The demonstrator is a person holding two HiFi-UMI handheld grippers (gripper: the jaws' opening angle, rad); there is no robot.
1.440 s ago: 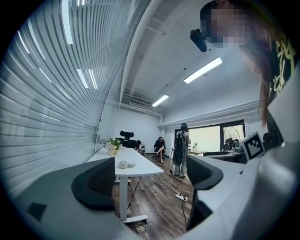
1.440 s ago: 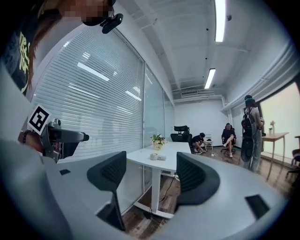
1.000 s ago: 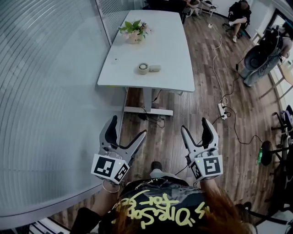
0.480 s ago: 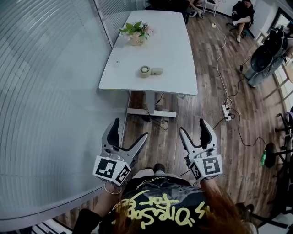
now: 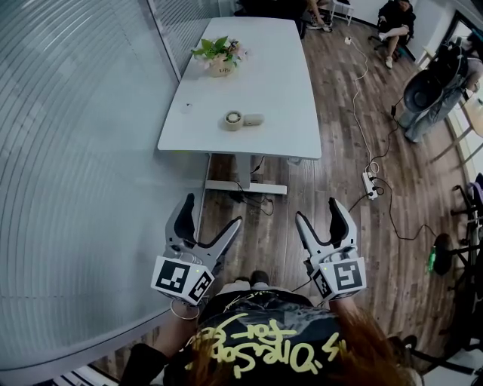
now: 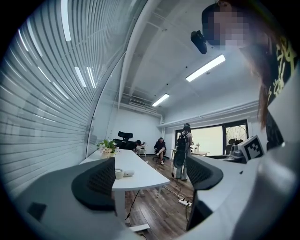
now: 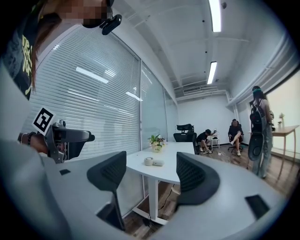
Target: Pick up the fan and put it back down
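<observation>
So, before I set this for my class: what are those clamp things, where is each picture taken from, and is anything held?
No robot here: a person holds hand tongs, the left tongs and the right tongs, each with a marker cube. The top-down picture comes from a camera on the person's head. The other two come from cameras riding on each pair of tongs, looking along the jaws. Both pairs stand open and hold nothing. Some way ahead stands a white table. On it lie a small fan and a pot of flowers. Other people are at the room's far end.
</observation>
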